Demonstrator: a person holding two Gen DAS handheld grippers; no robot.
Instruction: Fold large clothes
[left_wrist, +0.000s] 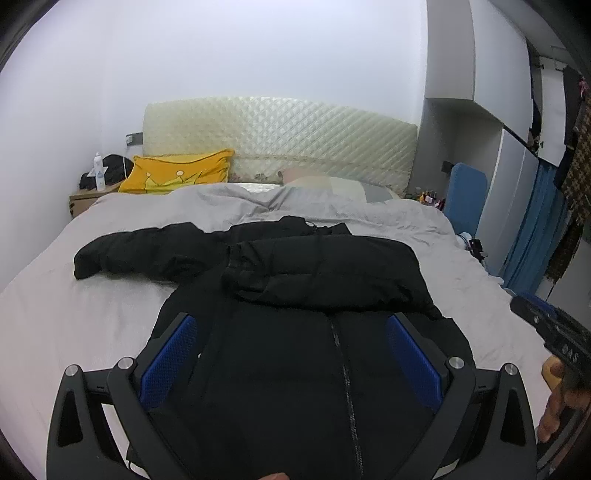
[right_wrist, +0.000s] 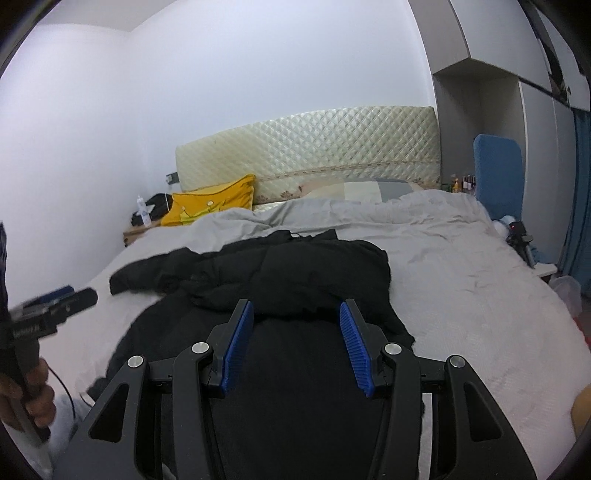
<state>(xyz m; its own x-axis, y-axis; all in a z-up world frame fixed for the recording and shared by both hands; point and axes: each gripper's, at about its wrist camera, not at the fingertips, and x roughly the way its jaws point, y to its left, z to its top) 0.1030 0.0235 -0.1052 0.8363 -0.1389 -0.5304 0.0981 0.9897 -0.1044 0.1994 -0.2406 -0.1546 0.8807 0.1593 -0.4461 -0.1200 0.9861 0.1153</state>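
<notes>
A black puffer jacket (left_wrist: 295, 295) lies front up on the grey bed (left_wrist: 74, 317), zipper toward me. Its right sleeve is folded across the chest; its left sleeve (left_wrist: 140, 254) stretches out to the left. My left gripper (left_wrist: 291, 325) is open and empty above the jacket's lower body. My right gripper (right_wrist: 297, 314) is open and empty above the jacket (right_wrist: 295, 269), just short of the folded sleeve. The right gripper also shows at the right edge of the left wrist view (left_wrist: 532, 314), and the left gripper at the left edge of the right wrist view (right_wrist: 74, 299).
A yellow pillow (left_wrist: 177, 173) and a grey pillow (left_wrist: 343, 188) lie against the quilted headboard (left_wrist: 280, 136). A nightstand (left_wrist: 85, 201) with a bottle stands at the back left. A blue chair (left_wrist: 465, 203), wardrobe (left_wrist: 517, 110) and hanging clothes are on the right.
</notes>
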